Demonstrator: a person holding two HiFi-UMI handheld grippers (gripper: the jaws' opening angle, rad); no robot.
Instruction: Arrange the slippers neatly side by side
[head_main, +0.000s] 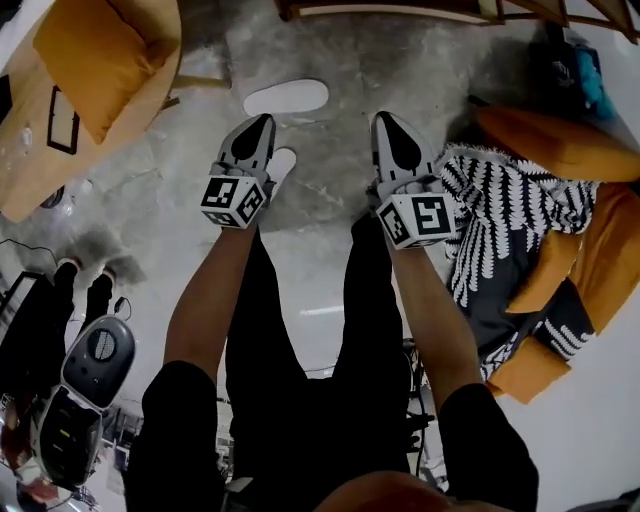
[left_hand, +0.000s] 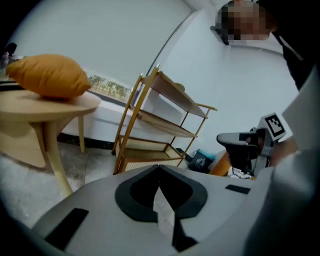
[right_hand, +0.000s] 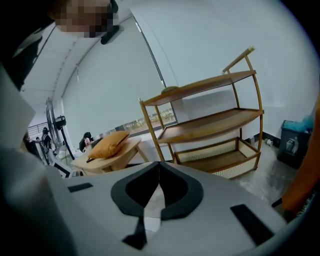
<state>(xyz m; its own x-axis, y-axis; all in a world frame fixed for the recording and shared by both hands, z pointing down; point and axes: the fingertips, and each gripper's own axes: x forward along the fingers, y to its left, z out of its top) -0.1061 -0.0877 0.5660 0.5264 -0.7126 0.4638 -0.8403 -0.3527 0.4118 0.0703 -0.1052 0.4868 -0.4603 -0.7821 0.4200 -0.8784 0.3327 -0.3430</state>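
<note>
One white slipper lies on the concrete floor ahead of me. A second white slipper shows only partly, just past the right side of my left gripper. I hold both grippers up above the floor, pointing forward, away from the slippers. The left gripper's jaws are shut with nothing in them, and so are those of the right gripper. In the left gripper view the shut left gripper faces a wooden shelf, with the right gripper's body at the right. The right gripper view shows the shut right gripper before the same shelf.
A round wooden table with an orange cushion stands at the left. At the right is a seat with orange cushions and a black-and-white patterned blanket. A blue bin stands at the back right. A person in black stands at the far left.
</note>
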